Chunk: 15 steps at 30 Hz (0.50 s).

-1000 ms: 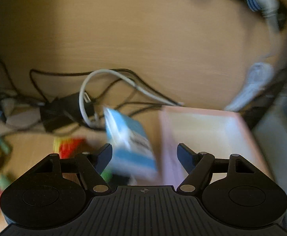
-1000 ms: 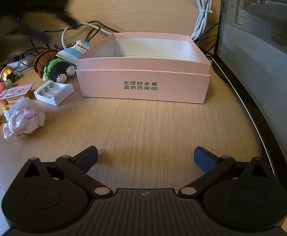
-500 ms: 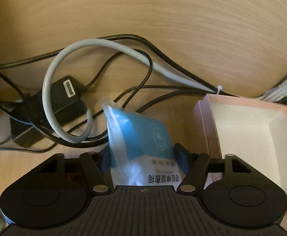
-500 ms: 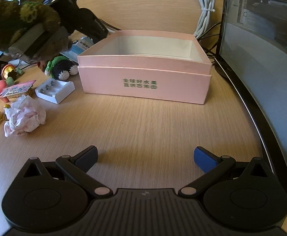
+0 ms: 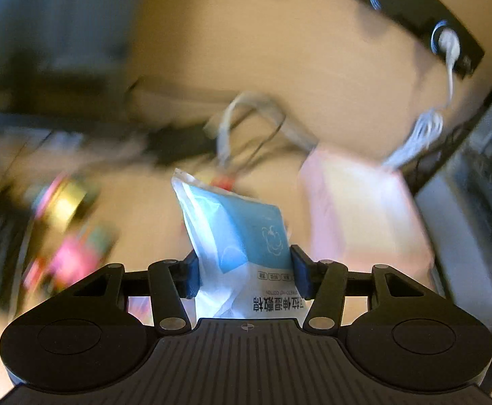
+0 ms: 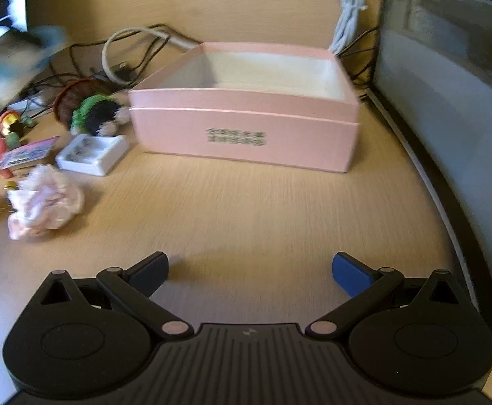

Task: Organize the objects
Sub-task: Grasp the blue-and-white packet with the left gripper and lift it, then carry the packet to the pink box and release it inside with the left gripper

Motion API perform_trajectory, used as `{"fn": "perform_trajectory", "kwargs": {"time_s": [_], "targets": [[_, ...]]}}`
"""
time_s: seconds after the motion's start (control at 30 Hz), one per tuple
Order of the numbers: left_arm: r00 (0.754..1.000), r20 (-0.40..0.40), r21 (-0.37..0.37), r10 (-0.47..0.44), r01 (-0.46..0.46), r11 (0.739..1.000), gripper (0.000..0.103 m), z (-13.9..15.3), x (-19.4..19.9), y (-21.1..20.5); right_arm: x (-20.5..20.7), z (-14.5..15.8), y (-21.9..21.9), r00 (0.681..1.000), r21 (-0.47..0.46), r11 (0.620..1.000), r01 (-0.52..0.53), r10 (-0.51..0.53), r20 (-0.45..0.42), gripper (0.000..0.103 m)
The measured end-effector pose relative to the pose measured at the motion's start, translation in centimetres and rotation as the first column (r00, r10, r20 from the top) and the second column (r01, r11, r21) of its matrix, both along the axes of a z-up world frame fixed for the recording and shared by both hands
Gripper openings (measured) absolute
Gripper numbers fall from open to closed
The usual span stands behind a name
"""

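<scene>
Your left claw, jaws just closing, grips the blue-white packet, apparently left of the pink box; right claw gapes wide.

Left gripper: jaws have just been closing and now press both sides of a blue-and-white packet, lifted clear of the desk. Pink box to its right, open top. Grey cable loop beyond, near the desk's back edge. Left side smeared: coloured trinkets, unreadable.
</scene>
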<state>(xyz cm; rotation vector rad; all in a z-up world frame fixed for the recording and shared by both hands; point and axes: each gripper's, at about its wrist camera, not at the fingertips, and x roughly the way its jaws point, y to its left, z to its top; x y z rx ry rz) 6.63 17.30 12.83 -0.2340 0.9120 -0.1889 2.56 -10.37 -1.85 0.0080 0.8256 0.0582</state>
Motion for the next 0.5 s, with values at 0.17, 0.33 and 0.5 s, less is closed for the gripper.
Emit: {"fn": "perform_trajectory", "kwargs": {"time_s": [0.17, 0.33, 0.5], "targets": [[0.99, -0.13, 0.047, 0.056, -0.051, 0.998, 0.057, -3.3, -6.4, 1.6, -0.7, 2.5, 5.6, 0.984, 0.015, 0.985, -0.174, 0.173, 0.044, 0.103], [0.983, -0.133, 0.05, 0.13, -0.124, 0.991, 0.057, -3.8, -10.9, 4.8, -0.5, 4.1, 13.4, 0.928, -0.047, 0.932, -0.359, 0.362, 0.094, 0.103], [0.979, -0.101, 0.163, 0.179, -0.161, 0.973, 0.057, -2.5, -13.0, 7.5, 0.3, 4.0, 20.7, 0.867, -0.056, 0.874, -0.483, 0.486, 0.109, 0.103]]}}
